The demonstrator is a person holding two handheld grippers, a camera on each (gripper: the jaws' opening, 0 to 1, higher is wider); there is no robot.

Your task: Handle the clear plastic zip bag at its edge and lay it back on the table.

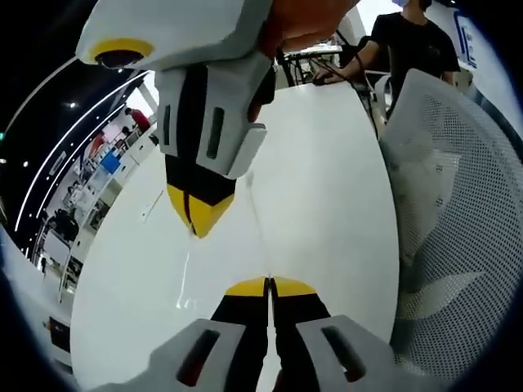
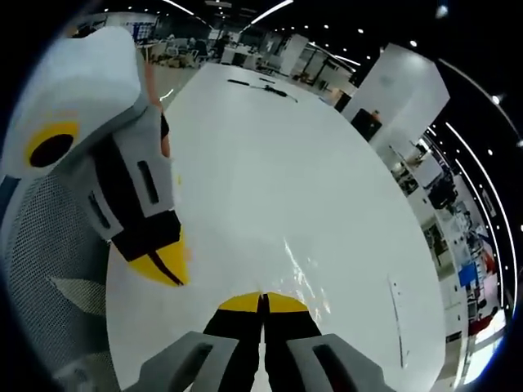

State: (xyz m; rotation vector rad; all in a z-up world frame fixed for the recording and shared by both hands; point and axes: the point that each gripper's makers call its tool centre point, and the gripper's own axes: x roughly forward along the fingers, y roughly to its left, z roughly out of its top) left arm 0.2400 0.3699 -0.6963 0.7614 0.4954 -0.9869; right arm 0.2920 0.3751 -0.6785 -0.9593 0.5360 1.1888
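The clear zip bag is almost invisible over the white table; a thin edge line runs from it down into my left gripper, whose yellow-tipped jaws are shut on that edge. My right gripper comes in from above, its jaws also pressed together with a glint of plastic under them. In the right gripper view the bag shows as shiny creases rising from my right gripper, which is shut on it. My left gripper hangs close by on the left above the table.
A white mesh chair stands against the table's side. A person in black sits at the far end. A thin pale strip lies on the table, and dark items lie at the opposite end.
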